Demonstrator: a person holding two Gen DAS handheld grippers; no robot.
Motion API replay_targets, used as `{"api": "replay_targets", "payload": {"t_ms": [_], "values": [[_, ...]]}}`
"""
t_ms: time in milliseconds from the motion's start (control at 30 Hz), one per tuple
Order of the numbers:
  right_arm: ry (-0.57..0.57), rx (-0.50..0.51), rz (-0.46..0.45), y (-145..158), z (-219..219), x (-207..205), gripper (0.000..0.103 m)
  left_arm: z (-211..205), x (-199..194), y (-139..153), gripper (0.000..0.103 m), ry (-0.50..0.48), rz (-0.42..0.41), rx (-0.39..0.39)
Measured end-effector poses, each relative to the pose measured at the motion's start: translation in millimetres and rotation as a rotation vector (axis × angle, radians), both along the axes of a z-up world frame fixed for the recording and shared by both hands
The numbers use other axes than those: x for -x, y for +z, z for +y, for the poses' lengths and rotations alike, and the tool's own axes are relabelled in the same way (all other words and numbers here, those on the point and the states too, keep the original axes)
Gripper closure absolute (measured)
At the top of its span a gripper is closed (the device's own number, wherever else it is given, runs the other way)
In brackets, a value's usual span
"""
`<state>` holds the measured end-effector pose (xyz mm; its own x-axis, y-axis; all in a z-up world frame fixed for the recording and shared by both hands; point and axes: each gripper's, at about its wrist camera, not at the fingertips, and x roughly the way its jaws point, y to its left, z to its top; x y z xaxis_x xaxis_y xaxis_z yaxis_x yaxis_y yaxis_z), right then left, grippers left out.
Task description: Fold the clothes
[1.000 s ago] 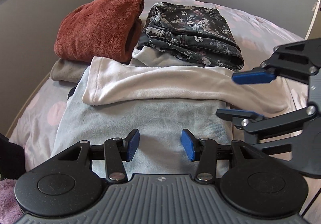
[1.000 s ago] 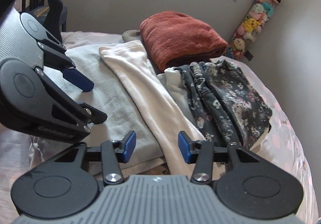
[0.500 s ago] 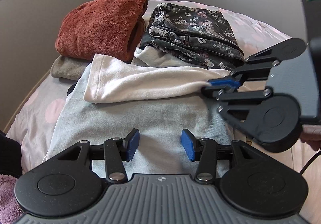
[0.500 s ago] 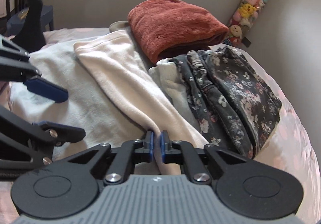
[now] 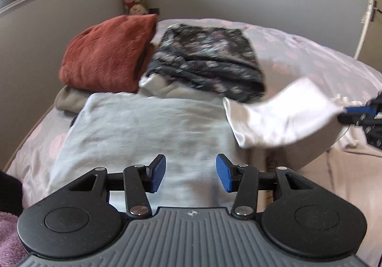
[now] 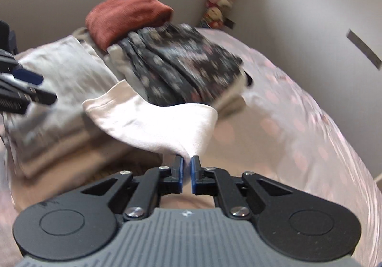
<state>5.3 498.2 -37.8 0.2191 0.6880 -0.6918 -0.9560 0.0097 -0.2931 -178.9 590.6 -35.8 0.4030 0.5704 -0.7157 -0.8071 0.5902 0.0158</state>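
White garment, left wrist view: hanging lifted at 3 o'clock, one end pinched in the right gripper at the frame edge, other end drooping over the pale blue cloth on the bed. Left gripper at 6 o'clock, pads apart, nothing between. Rust blanket at 10 o'clock, floral garment at 12.

Right wrist view: right gripper clamped on the white garment, fabric rising toward 11 o'clock. Left gripper fingers at 9 o'clock, apparently spread, though blurred. Floral garment at 12, rust blanket beyond.
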Motion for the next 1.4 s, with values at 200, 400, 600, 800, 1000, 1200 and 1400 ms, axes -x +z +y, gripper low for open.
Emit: {"api": "replay_targets", "payload": {"t_ms": [200, 400, 600, 800, 1000, 1200, 1400], "values": [[-0.143, 0.118, 0.035, -52.4, -58.2, -38.0, 0.095, -42.8, -40.4, -19.3, 0.058, -0.165, 0.022, 0.059], [-0.248, 0.225, 0.120, -117.7, -84.5, -57.5, 0.095, -77.5, -74.8, -64.9, 0.058, -0.297, 0.096, 0.146], [-0.258, 0.194, 0.105, -118.9, -95.0, -42.0, 0.084, -88.6, -82.9, -96.3, 0.058, -0.298, 0.173, 0.201], [-0.239, 0.141, 0.072, -99.6, -109.4, -22.8, 0.078, -83.2, -82.2, -109.3, 0.058, -0.240, 0.162, 0.255], [-0.190, 0.105, 0.107, -90.7, -104.2, -13.3, 0.077, -84.4, -91.1, -118.5, 0.058, -0.215, 0.195, 0.261], [-0.159, 0.095, 0.091, -94.3, -80.1, -17.1, 0.069, -82.3, -100.2, -119.8, 0.058, -0.213, 0.219, 0.250], [-0.113, 0.107, 0.079, -102.5, -56.4, -16.8, 0.057, -76.7, -106.5, -124.1, 0.058, -0.215, 0.211, 0.258]]}}
